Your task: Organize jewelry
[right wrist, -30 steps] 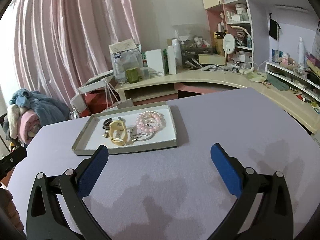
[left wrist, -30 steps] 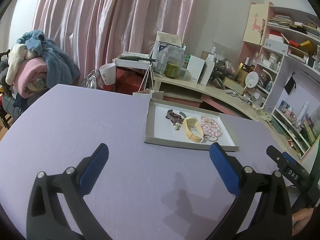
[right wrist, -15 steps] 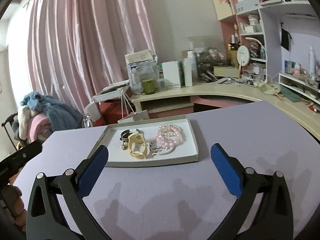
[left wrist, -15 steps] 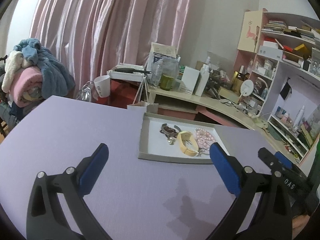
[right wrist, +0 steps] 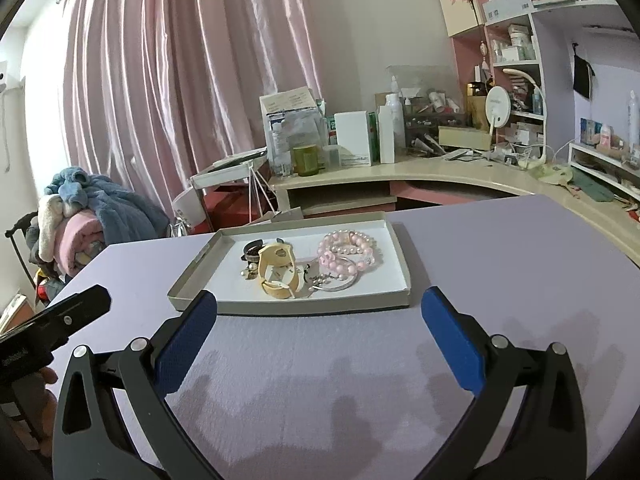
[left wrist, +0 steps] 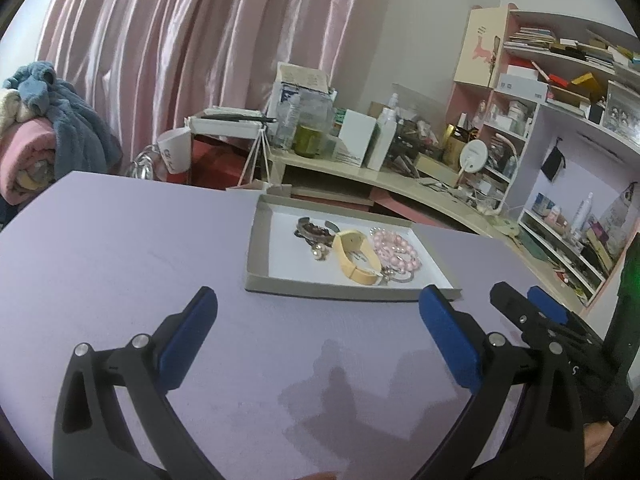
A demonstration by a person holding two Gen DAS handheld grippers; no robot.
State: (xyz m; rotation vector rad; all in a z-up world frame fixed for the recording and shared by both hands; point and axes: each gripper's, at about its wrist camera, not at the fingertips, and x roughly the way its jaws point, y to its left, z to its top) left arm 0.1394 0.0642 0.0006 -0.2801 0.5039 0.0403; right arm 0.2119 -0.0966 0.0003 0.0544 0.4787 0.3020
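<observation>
The jewelry is sitting in a flat gray tray (right wrist: 400,254) with a white floor, in the middle of the right wrist view, on the purple table (right wrist: 500,248). In the left wrist view the tray (left wrist: 256,240) is lying right of the middle.

The right gripper (right wrist: 320,330) is hovering over the table just in front of the tray. Its jaws are spread wide and are holding nothing. The left gripper (left wrist: 318,338) is hovering a little farther back, also wide open and holding nothing. The tip of the right gripper is peeking in at the lower right of the left wrist view.

I think the step now is reaching in for the first piece. To do it well, the person should be picking one piece only. The yellow bangle (right wrist: 276,270) is lying on top and close, so it looks easiest. Its long way is running from the near edge of the tray toward the far edge, tilting a bit left. The jaws should be closing across its thin side, not along it.

The pink bead bracelet (right wrist: 348,252) is coiled in a round pile to the right, so it is pointing no special way. A silver ring bracelet (right wrist: 336,280) is touching it, and a dark bracelet (right wrist: 252,250) and small pearl earrings (right wrist: 250,272) are lying at the left. These are touching and may be tangling, so lifting slowly is best.
</observation>
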